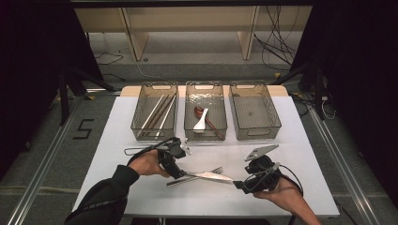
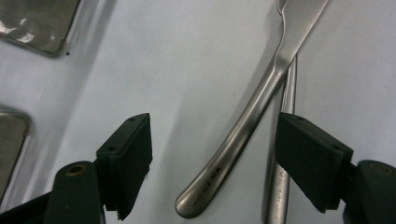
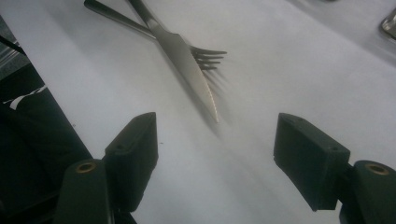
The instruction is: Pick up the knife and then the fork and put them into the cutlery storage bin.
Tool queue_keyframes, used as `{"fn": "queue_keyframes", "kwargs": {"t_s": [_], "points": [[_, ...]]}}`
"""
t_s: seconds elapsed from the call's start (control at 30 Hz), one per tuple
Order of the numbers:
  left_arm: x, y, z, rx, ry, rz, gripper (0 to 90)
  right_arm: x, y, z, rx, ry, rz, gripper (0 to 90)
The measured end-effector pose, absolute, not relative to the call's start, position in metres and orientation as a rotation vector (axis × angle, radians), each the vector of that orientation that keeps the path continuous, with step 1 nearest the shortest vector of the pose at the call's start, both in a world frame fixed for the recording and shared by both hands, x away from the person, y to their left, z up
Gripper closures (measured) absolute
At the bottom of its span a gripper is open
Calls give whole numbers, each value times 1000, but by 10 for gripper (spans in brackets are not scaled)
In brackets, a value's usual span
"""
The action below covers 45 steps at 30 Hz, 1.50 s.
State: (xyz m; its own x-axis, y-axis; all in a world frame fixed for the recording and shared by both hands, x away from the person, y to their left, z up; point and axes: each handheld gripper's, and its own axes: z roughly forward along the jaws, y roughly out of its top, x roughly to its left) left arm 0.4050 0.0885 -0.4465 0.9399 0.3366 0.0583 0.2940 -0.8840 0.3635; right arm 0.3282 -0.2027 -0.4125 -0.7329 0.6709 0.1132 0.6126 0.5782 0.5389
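Note:
A steel knife lies across a steel fork on the white table, near the front middle. My left gripper is lowered over their handle ends. In the left gripper view the knife handle lies between the open jaws of my left gripper, untouched by either pad. The fork handle lies just inside the right pad. My right gripper sits at the knife's tip end and stands open. The knife blade and fork tines lie ahead of it.
Three clear bins stand in a row behind: the left bin holds chopsticks, the middle bin holds a white spoon and a dark one, and the right bin holds nothing. A bin corner shows beside my left gripper.

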Motion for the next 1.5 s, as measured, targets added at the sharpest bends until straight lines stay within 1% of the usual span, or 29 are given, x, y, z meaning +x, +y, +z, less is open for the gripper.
{"fn": "queue_keyframes", "kwargs": {"t_s": [0.13,0.2,0.43,0.63,0.73,0.83,0.9,1.1,1.27,1.33,1.37,1.5], "points": [[406,87,-450,2778,420,159,318,328,-202,-413,1099,2702,854,313],[405,85,-453,2776,436,157,342,328,-202,-413,1097,2702,854,313],[405,82,-459,2803,413,123,405,328,-202,-412,1092,2698,858,313],[405,81,-462,2827,395,94,487,328,-202,-412,1092,2700,857,313],[405,80,-462,2826,397,68,553,328,-201,-412,1093,2701,854,314],[406,81,-461,2822,412,51,593,328,-201,-412,1093,2702,853,314],[404,81,-461,2834,388,64,637,328,-201,-412,1094,2702,852,314],[399,77,-460,2868,307,97,694,328,-201,-412,1095,2702,854,314],[397,77,-459,2871,266,87,755,328,-202,-412,1100,2700,854,314],[396,78,-458,2873,239,56,805,328,-202,-412,1099,2698,854,314],[395,78,-458,2872,232,64,817,328,-202,-412,1095,2698,855,314],[395,78,-458,2878,219,64,821,328,-202,-411,1097,2697,857,315]]}}
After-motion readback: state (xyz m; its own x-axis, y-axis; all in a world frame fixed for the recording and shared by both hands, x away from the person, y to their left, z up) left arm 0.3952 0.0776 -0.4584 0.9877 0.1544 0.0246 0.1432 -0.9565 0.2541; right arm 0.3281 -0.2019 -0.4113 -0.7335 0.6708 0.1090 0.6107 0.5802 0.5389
